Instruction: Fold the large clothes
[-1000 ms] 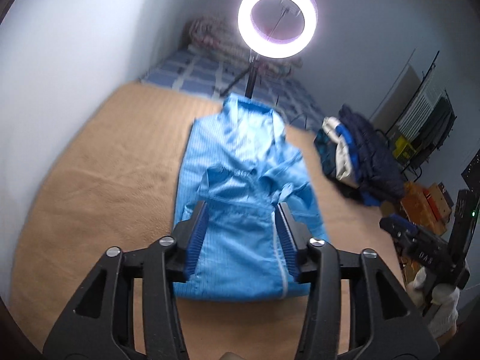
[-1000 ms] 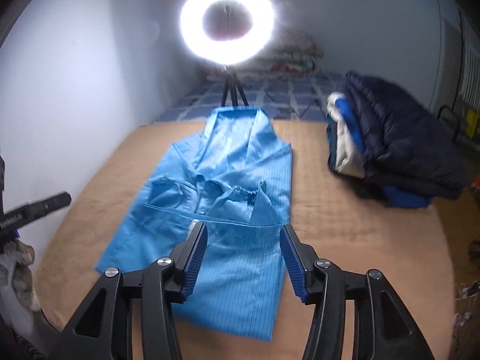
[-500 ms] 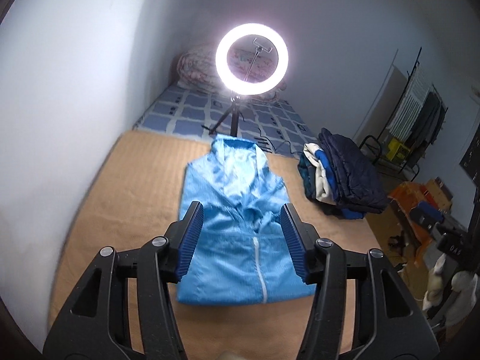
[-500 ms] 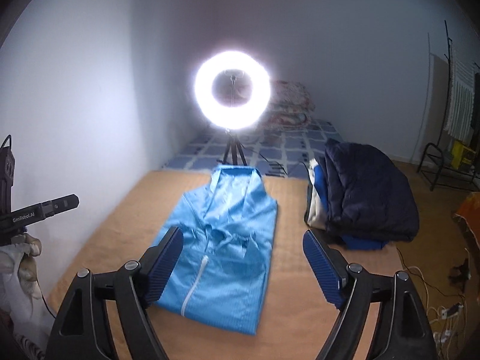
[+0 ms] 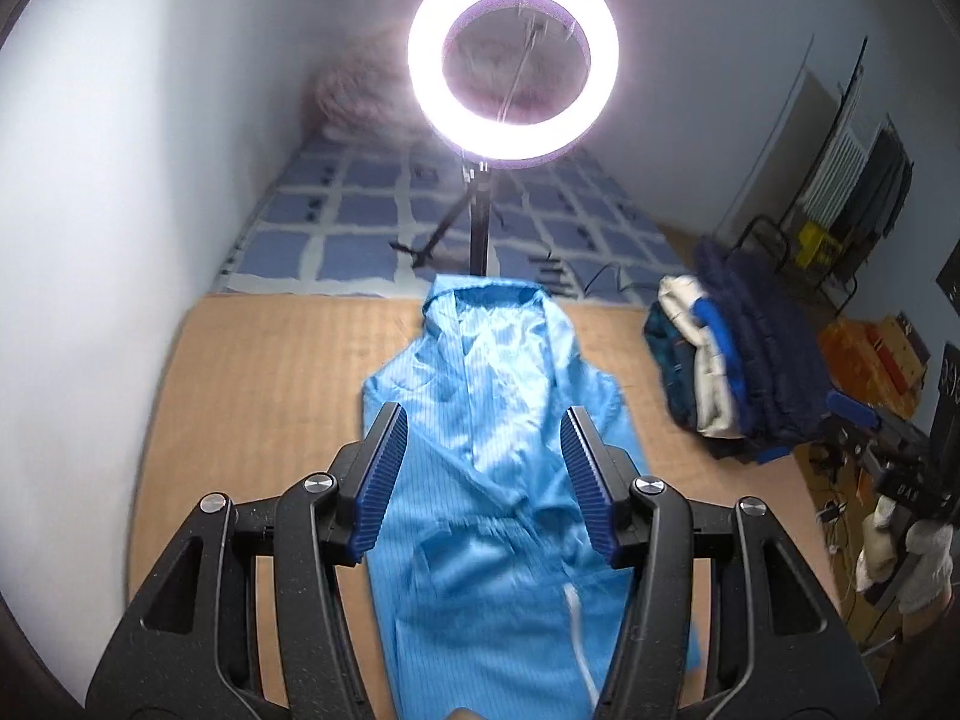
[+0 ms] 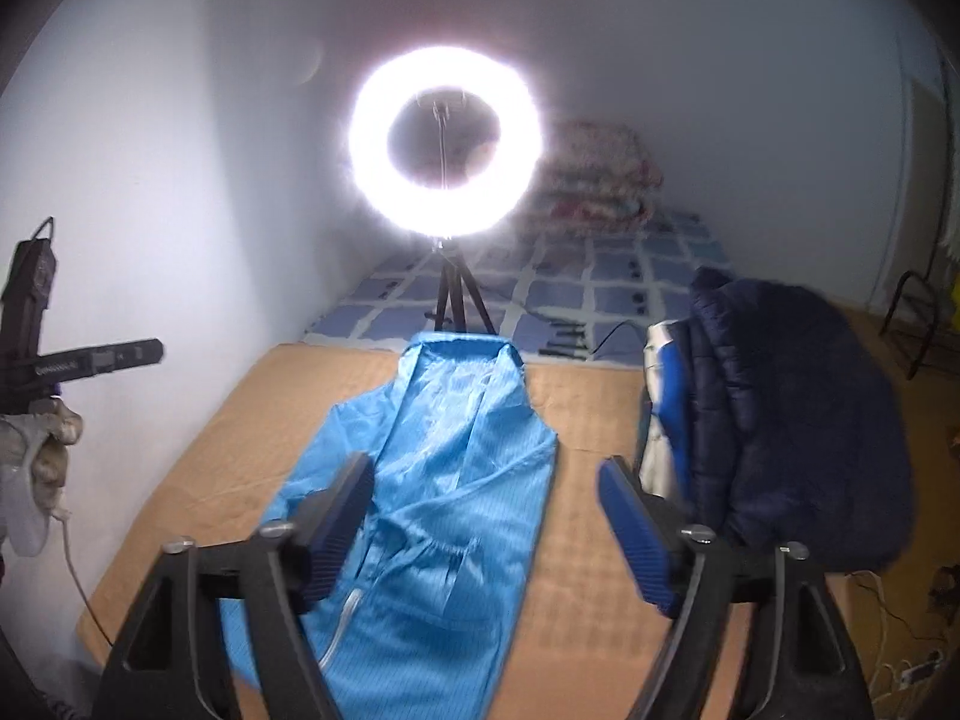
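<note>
Compared with a second back, both cameras now sit closer over the shiny light-blue zip-up jacket [image 5: 498, 468] with its sleeves tucked in, so it looks ready for the next fold along its length. The left gripper [image 5: 483, 480] has its jaws parted with nothing pinched, and the right gripper [image 6: 486, 531] has just been narrowing its jaws but they're apart too, only air between them. Jacket lies flat in the middle of a tan woven mat [image 5: 252, 396], with a glowing ring light on a tripod [image 5: 513, 54], a blue checked mattress [image 5: 354, 228], and a pile of dark folded clothes [image 6: 774, 414] off to the right.
</note>
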The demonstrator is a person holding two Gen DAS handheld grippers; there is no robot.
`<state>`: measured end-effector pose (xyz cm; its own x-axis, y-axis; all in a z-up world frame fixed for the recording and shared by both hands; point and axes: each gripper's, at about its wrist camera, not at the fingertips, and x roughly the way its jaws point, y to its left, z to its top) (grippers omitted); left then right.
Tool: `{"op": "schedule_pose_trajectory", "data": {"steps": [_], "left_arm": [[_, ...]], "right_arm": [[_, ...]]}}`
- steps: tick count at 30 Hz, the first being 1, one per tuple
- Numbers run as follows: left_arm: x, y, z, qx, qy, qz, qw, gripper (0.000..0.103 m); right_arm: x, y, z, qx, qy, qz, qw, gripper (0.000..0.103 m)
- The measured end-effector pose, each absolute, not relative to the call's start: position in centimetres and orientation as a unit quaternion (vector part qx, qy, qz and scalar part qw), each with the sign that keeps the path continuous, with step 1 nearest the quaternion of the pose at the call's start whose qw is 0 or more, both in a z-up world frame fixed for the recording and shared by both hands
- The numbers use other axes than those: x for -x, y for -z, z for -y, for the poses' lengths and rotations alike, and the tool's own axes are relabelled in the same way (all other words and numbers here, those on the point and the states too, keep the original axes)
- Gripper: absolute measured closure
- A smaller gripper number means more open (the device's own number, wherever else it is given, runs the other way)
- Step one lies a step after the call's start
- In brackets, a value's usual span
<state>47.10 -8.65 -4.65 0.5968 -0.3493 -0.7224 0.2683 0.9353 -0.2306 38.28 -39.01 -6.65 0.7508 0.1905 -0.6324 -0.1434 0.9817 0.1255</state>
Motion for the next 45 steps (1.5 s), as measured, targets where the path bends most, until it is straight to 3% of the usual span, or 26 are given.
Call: {"op": "schedule_pose_trajectory", "data": {"steps": [1, 3, 5, 7, 8, 16, 24, 27, 29, 30, 31, 32, 33, 38, 40, 42, 43, 44, 45], "left_arm": [[-48.6, 5.9, 9.2, 0.044, 0.176, -0.422, 0.888, 0.048], [-52.6, 9.2, 10.4, 0.032, 0.184, -0.441, 0.878, 0.048], [-55.9, 12.5, 11.3, 0.022, 0.186, -0.454, 0.871, 0.052], [-58.9, 15.7, 11.8, 0.027, 0.190, -0.472, 0.860, 0.071], [-60.2, 17.2, 11.9, 0.034, 0.192, -0.480, 0.855, 0.074], [-67.5, 25.6, 13.9, 0.023, 0.200, -0.511, 0.836, 0.074], [-69.9, 28.6, 15.9, -0.013, 0.211, -0.496, 0.842, 0.074], [-69.6, 27.6, 15.1, -0.009, 0.220, -0.493, 0.842, 0.074], [-69.8, 26.5, 13.8, 0.018, 0.218, -0.479, 0.850, 0.058], [-70.1, 26.0, 13.1, 0.035, 0.213, -0.471, 0.855, 0.048], [-70.7, 25.7, 12.7, 0.050, 0.209, -0.468, 0.857, 0.048], [-71.2, 25.6, 12.4, 0.059, 0.207, -0.469, 0.857, 0.048], [-72.0, 25.6, 12.2, 0.072, 0.207, -0.473, 0.853, 0.048], [-74.1, 26.6, 13.8, 0.062, 0.234, -0.498, 0.833, 0.049], [-74.5, 27.3, 14.6, 0.061, 0.237, -0.509, 0.826, 0.065], [-74.5, 27.8, 15.2, 0.062, 0.229, -0.511, 0.826, 0.072], [-74.5, 28.0, 15.5, 0.063, 0.228, -0.509, 0.828, 0.082], [-74.4, 28.0, 15.7, 0.061, 0.229, -0.505, 0.830, 0.089], [-74.0, 27.9, 15.9, 0.057, 0.232, -0.500, 0.833, 0.096]], "right_arm": [[-39.8, 7.6, 39.2, -0.043, -0.100, -0.352, 0.929, 0.044], [-43.7, 10.2, 39.7, -0.066, -0.123, -0.378, 0.915, 0.064], [-48.0, 13.5, 40.0, -0.084, -0.133, -0.402, 0.902, 0.071], [-51.6, 16.7, 40.1, -0.095, -0.139, -0.419, 0.892, 0.077], [-53.0, 17.9, 40.0, -0.098, -0.142, -0.423, 0.889, 0.079], [-62.3, 26.6, 38.9, -0.117, -0.157, -0.457, 0.868, 0.081], [-66.2, 30.2, 36.9, -0.088, -0.158, -0.478, 0.860, 0.082], [-66.2, 29.5, 36.9, -0.074, -0.170, -0.480, 0.858, 0.080], [-66.0, 28.1, 37.5, -0.068, -0.181, -0.460, 0.867, 0.073], [-66.0, 27.3, 38.1, -0.067, -0.182, -0.445, 0.874, 0.065], [-66.1, 27.0, 38.4, -0.068, -0.179, -0.435, 0.880, 0.057], [-66.4, 26.5, 39.2, -0.073, -0.168, -0.426, 0.886, 0.040], [-66.8, 26.3, 39.8, -0.081, -0.160, -0.420, 0.890, 0.034], [-69.6, 27.7, 41.1, -0.133, -0.167, -0.433, 0.876, 0.037], [-70.5, 28.4, 40.3, -0.133, -0.177, -0.441, 0.870, 0.038], [-71.1, 29.2, 39.2, -0.134, -0.180, -0.453, 0.863, 0.039], [-71.3, 29.5, 38.9, -0.132, -0.177, -0.457, 0.861, 0.039], [-71.3, 29.7, 38.6, -0.129, -0.174, -0.457, 0.863, 0.046], [-71.4, 29.6, 38.0, -0.121, -0.176, -0.454, 0.865, 0.066]]}}
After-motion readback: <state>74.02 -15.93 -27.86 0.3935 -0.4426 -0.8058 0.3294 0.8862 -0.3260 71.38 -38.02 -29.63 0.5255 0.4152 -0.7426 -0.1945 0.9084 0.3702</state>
